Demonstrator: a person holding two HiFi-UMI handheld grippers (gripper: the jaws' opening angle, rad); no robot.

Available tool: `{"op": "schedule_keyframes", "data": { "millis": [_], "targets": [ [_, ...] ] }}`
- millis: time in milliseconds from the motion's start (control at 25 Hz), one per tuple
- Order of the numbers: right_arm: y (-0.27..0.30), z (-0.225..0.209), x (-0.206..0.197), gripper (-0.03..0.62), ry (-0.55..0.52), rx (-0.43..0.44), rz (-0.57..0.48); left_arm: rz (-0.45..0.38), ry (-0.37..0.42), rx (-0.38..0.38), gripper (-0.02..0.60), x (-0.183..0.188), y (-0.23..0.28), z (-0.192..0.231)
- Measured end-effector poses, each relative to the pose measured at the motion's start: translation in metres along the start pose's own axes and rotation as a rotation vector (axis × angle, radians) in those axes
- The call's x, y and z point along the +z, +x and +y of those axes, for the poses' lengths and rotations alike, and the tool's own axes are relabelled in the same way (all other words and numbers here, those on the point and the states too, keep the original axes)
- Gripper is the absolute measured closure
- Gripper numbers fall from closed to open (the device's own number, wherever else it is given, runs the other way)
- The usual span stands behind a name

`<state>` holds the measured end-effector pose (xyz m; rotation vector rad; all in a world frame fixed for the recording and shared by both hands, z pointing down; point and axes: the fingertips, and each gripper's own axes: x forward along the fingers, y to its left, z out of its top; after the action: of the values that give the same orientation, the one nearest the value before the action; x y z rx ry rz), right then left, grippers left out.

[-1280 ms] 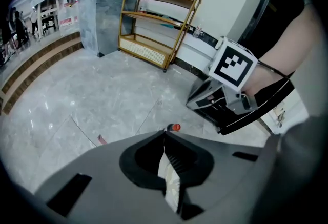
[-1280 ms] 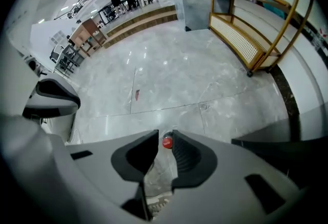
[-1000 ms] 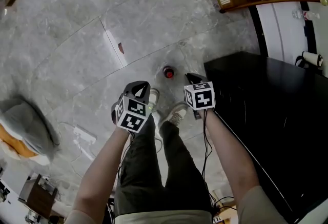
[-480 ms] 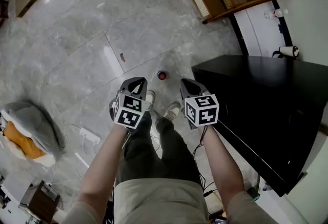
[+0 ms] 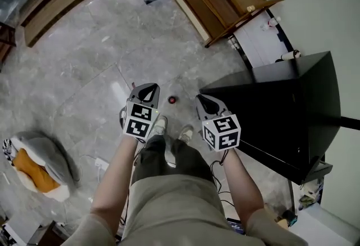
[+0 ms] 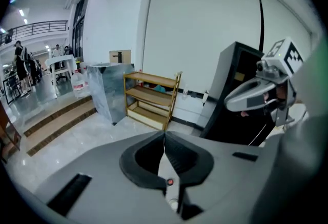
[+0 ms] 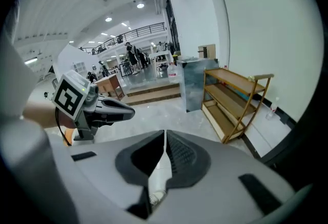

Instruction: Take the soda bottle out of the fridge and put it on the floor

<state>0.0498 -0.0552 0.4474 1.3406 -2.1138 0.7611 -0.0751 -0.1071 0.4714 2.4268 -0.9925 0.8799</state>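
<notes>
Soda bottle (image 5: 172, 99) stands upright on the grey floor (image 5: 84, 70). Its long axis is vertical and the red cap points straight up at the head cam, so only the cap and a bit of dark body show. It sits just ahead of the person's shoes (image 5: 160, 124), near the front corner of the black fridge (image 5: 281, 110) but apart from it. In the head view it falls between the two gripper tips.

Left gripper (image 5: 148, 89): jaws fully together w/ no gap at the tips and nothing held. Its own view shows only floor and a wooden shelf (image 6: 151, 100) beyond.

Right gripper (image 5: 201, 99): jaws also pressed together, pads meeting along the whole line, nothing between them. Neither gripper touches the bottle. Both are held side by side in front of the person, pointing fwd, with marker cubes facing up toward the head cam.
</notes>
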Motion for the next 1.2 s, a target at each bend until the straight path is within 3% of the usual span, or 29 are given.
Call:
{"op": "schedule_keyframes", "data": {
  "millis": [200,520,680,800,1000,1200],
  "targets": [
    [-0.053,0.004,0.041,0.592,-0.030,-0.010,-0.081,-0.110,0.064,-0.022,0.575,0.073,-0.048,-0.015],
    [-0.148,0.030,0.114,0.594,-0.049,0.011,-0.261,-0.233,0.198,-0.066,0.574,0.152,-0.126,-0.060],
    [-0.199,0.028,0.150,0.594,-0.107,-0.075,-0.375,-0.314,0.262,-0.064,0.574,0.187,-0.155,-0.081],
    [-0.238,0.024,0.175,0.597,-0.079,-0.154,-0.495,-0.356,0.309,-0.047,0.574,0.210,-0.175,-0.085],
    [-0.296,0.024,0.204,0.599,-0.042,-0.209,-0.640,-0.458,0.351,-0.060,0.574,0.254,-0.216,-0.097],
    [-0.349,0.041,0.219,0.599,-0.132,-0.229,-0.698,-0.542,0.396,-0.057,0.574,0.290,-0.265,-0.119]
  ]
}}
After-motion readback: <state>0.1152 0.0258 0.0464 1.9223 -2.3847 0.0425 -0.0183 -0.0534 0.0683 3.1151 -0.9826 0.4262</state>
